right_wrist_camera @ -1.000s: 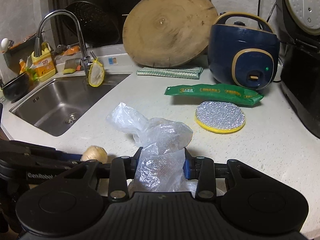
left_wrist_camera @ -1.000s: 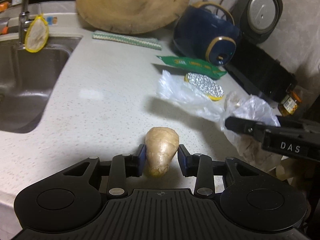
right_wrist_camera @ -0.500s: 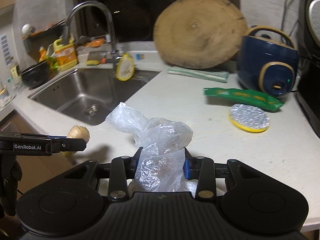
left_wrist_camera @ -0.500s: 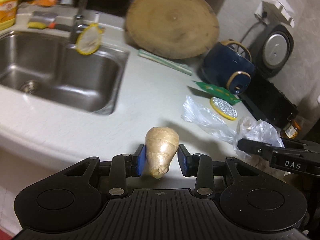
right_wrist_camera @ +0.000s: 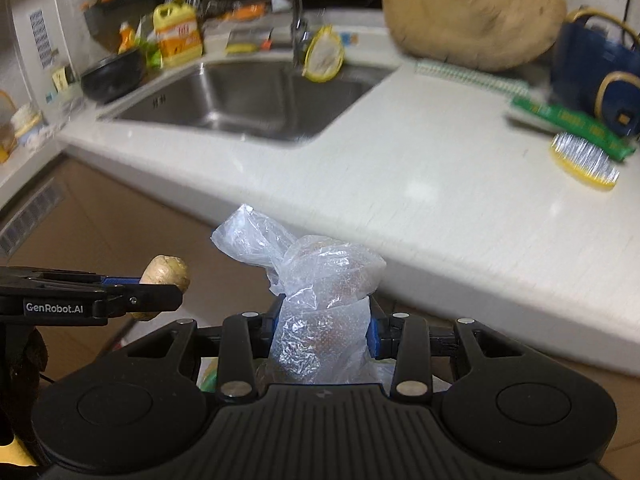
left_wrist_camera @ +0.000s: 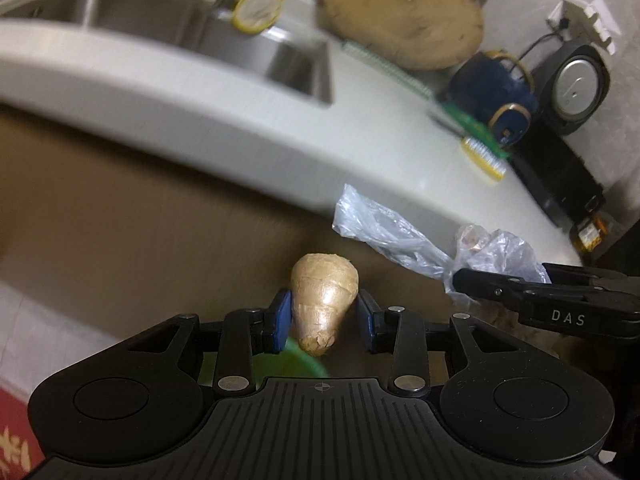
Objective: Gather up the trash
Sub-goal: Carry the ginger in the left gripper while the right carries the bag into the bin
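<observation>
My left gripper (left_wrist_camera: 323,320) is shut on a beige piece of ginger (left_wrist_camera: 323,296) and holds it in the air in front of the counter edge. It also shows in the right wrist view (right_wrist_camera: 166,272). My right gripper (right_wrist_camera: 323,330) is shut on a crumpled clear plastic bag (right_wrist_camera: 320,280), also off the counter; the bag shows in the left wrist view (left_wrist_camera: 420,248). A green rim (left_wrist_camera: 308,362) shows just below the ginger, mostly hidden by the gripper body.
The white counter (right_wrist_camera: 420,184) carries a green packet (right_wrist_camera: 572,124), a foil-topped yellow disc (right_wrist_camera: 584,162), a blue cooker (right_wrist_camera: 596,64), a round wooden board (right_wrist_camera: 476,12) and a striped cloth (right_wrist_camera: 472,76). A steel sink (right_wrist_camera: 248,100) is at left. Brown cabinet fronts (left_wrist_camera: 140,208) lie below.
Both grippers have pulled back and down from the counter, past its front edge, still holding the ginger and the bag. The green rim has come into view below.
</observation>
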Tool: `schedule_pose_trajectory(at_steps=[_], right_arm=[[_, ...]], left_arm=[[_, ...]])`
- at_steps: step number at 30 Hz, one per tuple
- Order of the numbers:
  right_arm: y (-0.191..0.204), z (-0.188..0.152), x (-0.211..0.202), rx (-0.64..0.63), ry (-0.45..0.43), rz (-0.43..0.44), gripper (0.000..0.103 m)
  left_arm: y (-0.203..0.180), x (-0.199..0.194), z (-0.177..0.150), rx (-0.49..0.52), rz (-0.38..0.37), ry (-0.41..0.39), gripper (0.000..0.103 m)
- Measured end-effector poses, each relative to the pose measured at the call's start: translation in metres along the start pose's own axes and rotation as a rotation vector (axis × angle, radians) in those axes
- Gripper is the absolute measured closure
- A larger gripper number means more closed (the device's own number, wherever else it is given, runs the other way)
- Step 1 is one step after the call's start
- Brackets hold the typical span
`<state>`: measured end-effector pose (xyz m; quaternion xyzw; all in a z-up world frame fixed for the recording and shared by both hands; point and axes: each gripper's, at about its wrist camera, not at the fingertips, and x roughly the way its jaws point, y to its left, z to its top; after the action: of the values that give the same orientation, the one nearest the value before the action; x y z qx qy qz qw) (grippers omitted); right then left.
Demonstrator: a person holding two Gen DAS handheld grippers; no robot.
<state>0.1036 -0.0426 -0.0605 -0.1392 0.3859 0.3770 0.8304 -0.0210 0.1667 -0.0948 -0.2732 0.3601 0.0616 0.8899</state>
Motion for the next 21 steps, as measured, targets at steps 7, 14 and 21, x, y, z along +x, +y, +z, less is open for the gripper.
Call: schedule_pose_trajectory(at_steps=[7,14,21], right_arm=[[0.002,-0.037,0.037,0.057,0.121,0.024,0.066],[-0.01,-0.069,0.087,0.099,0.254,0.035,0.066],[-0.031,-0.091,0.141,0.092,0.357,0.02,0.066]], left_arm=[[0.041,0.018,-0.041,-0.094,0.1,0.113,0.064],[0.068,0.076,-0.081,-0.134,0.154,0.281,0.064],[0.079,0.188,-0.141,-0.216,0.17,0.447,0.064]])
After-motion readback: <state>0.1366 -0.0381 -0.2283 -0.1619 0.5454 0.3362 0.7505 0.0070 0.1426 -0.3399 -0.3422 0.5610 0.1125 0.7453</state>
